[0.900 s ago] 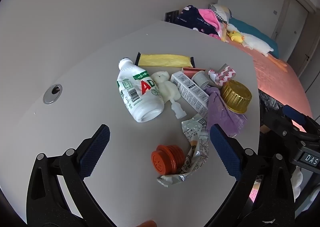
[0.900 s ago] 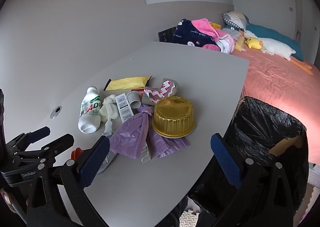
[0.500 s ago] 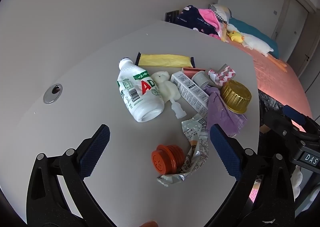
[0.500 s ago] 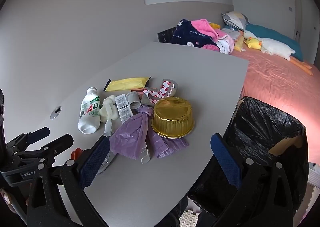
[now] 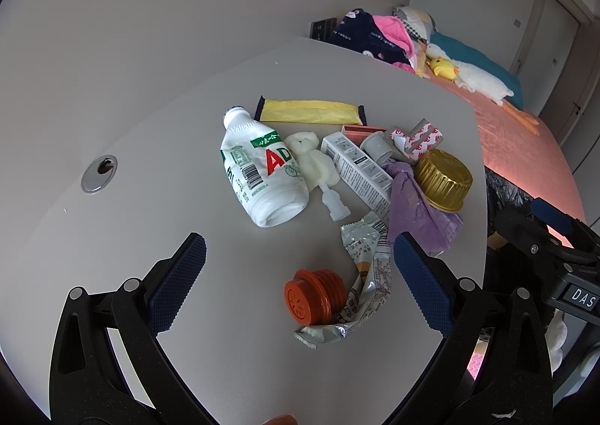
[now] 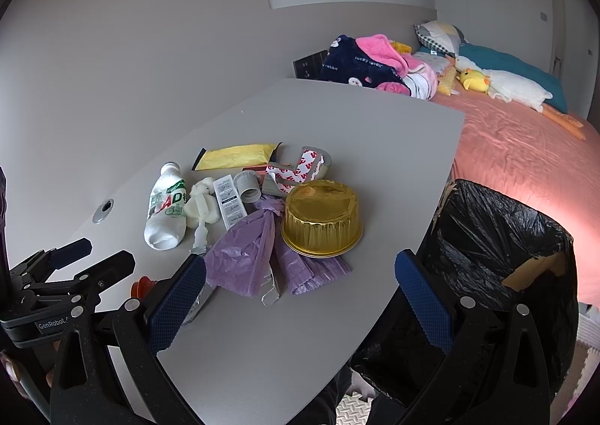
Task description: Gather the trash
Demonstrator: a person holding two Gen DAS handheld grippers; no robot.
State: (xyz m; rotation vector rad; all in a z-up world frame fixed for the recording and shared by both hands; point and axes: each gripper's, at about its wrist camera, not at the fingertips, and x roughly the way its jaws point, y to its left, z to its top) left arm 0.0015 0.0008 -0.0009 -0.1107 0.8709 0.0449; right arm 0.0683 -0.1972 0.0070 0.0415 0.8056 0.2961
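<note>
Fingers of the left gripper (image 5: pixel 299 267) spread wide, nothing between the pads; held above the table (image 5: pixel 157 162), near edge of the litter. Right gripper (image 6: pixel 300 286) likewise wide apart and empty, poised over the table corner.

Nearest the left pads: orange cap (image 5: pixel 314 295) on its side, touching a crumpled wrapper (image 5: pixel 369 275). Beyond: white bottle (image 5: pixel 262 173) lying down, a pale plastic piece (image 5: pixel 315 166) against it, then a white carton (image 5: pixel 358 171).

Nearest the right pads: purple bag (image 6: pixel 251 256), with the gold foil cup (image 6: pixel 321 217) inverted and resting partly on it. Farther back: yellow packet (image 6: pixel 238 156), grey tube (image 6: pixel 250 186), red-and-white strip (image 6: pixel 300 168).

Bin with black liner (image 6: pixel 498 248) stands just off the table edge on the right side, mouth open.

Judgement: all trash on the table, none gripped; step in hand is the first approach. Next move: left lowers over the cap, closes across its ribbed side; or right takes the foil cup by its rim, nearest the bin. Thin foil may crush.
</note>
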